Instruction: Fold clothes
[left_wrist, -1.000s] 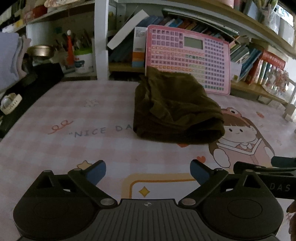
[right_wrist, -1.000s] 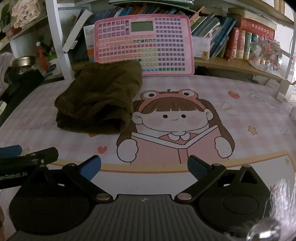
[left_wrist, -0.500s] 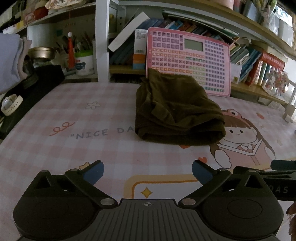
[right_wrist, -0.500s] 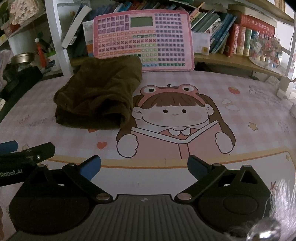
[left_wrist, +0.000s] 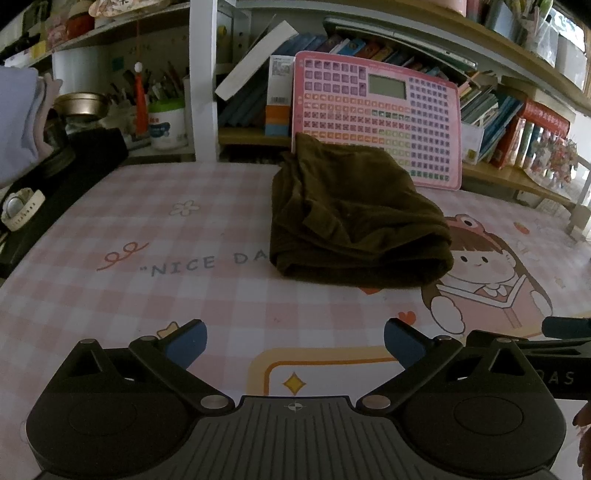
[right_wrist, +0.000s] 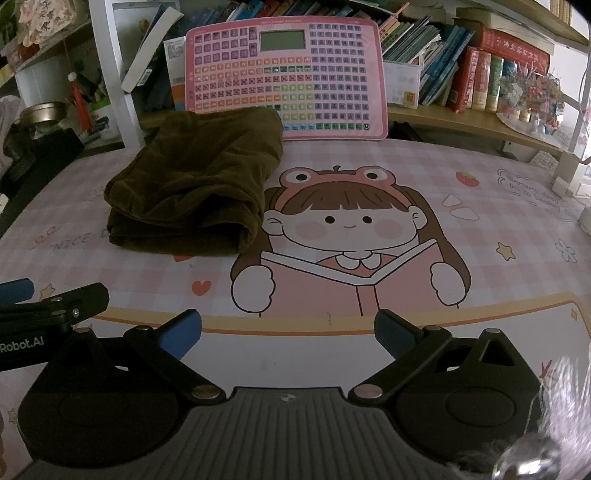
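Brown garment (left_wrist: 354, 218) lying folded on the worktop (left_wrist: 147, 229), back edge touching the pink keyboard board (left_wrist: 380, 122).
Left tool (left_wrist: 293, 341) and right tool (right_wrist: 288, 332) are hovering wide open, empty, near the garment's front edge, bare mat between.

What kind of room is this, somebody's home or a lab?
Most likely a home, perhaps a child's study corner. Crowded bookshelves run behind the desk, a pink learning keyboard leans against them, and a cartoon desk mat covers the surface where the folded brown garment lies.
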